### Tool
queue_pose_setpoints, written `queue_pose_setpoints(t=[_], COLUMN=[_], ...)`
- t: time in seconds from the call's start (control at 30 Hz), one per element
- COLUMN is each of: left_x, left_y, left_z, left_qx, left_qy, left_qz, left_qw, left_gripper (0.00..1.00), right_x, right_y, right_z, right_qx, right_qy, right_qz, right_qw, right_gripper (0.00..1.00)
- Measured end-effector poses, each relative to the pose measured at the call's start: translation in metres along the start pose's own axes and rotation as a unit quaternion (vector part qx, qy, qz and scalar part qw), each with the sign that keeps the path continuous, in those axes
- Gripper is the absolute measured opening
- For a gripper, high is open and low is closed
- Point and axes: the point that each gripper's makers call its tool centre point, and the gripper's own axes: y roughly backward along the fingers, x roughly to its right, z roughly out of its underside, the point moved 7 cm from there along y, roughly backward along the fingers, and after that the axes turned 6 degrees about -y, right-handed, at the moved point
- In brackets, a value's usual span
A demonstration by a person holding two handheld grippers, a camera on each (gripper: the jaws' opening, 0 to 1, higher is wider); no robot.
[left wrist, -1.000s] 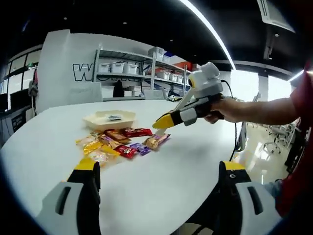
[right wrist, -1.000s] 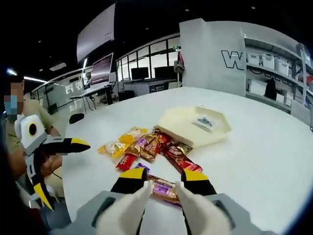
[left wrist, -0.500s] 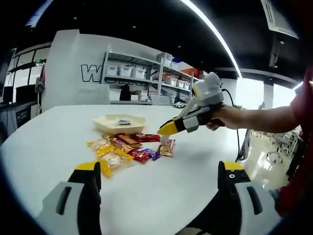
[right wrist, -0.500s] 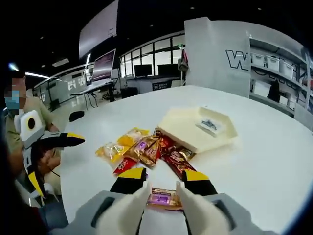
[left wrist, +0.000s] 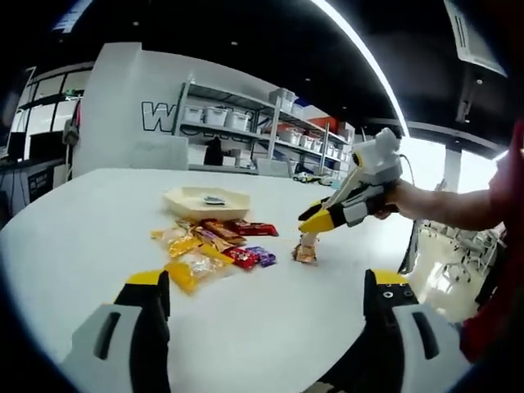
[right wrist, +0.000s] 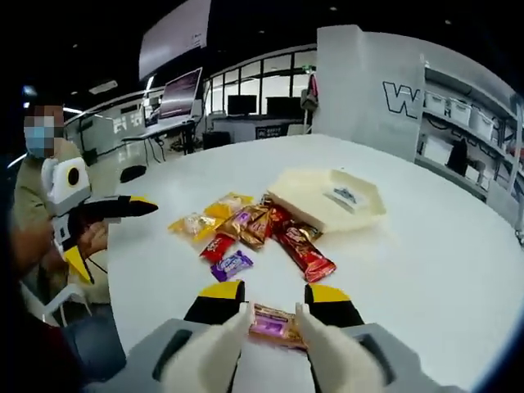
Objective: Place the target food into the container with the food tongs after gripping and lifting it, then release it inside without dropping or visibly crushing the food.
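My right gripper (right wrist: 274, 293) is shut on a purple-and-gold snack packet (right wrist: 273, 323), held between its jaws above the white table (right wrist: 426, 262). In the left gripper view that right gripper (left wrist: 316, 220) reaches in from the right, and the packet (left wrist: 307, 250) hangs from its yellow tips just over the tabletop. A cream hexagonal tray (right wrist: 311, 206) lies beyond the snack pile (right wrist: 246, 225) with one small packet in it. My left gripper (left wrist: 266, 282) stands wide open, short of the pile (left wrist: 209, 246), with nothing between its jaws. The tray (left wrist: 184, 201) sits behind the pile.
A long red packet (right wrist: 307, 254) and a small purple one (right wrist: 232, 264) lie nearest my right gripper. The left gripper (right wrist: 110, 233) shows at the table's left edge, held by a person. Shelving with bins (left wrist: 237, 123) stands behind the table.
The right gripper has closed on the purple-and-gold packet and lifted it off the pile, moving it back and to the right, away from the other snacks. The left gripper stays open.
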Motion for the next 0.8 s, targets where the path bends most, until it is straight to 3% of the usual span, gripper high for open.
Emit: queue_pose_setpoints(t=[0.13,0.2,0.33,0.5,0.67,0.8], left_x=[-0.001,-0.002,0.0,-0.001,0.001,0.0], left_y=[-0.002,-0.002,0.005,0.01,0.007,0.006], left_z=[-0.005,-0.006,-0.01,-0.013,-0.023,-0.031], left_qx=[0.013,0.013,0.02,0.013,0.013,0.017], left_qy=[0.009,0.011,0.01,0.007,-0.007,-0.018], left_qz=[0.002,0.002,-0.004,-0.005,-0.001,0.0], left_qw=[0.9999,0.9998,0.9997,0.9999,0.9999,0.9997], left_gripper=[0.96,0.96,0.96,0.97,0.97,0.96], right_x=[0.009,0.011,0.0,-0.019,-0.008,0.0], right_y=[0.004,0.004,0.007,0.012,0.012,0.009], right_z=[0.01,0.008,0.009,0.019,0.011,-0.001], right_qx=[0.0,0.012,0.02,0.031,0.061,0.081], right_qy=[-0.021,-0.065,-0.109,-0.105,-0.079,-0.102], right_qz=[0.009,0.003,-0.024,-0.041,-0.011,0.001], right_qw=[0.9997,0.9978,0.9936,0.9932,0.9949,0.9914], right_gripper=[0.23,0.24,0.23,0.23,0.23,0.24])
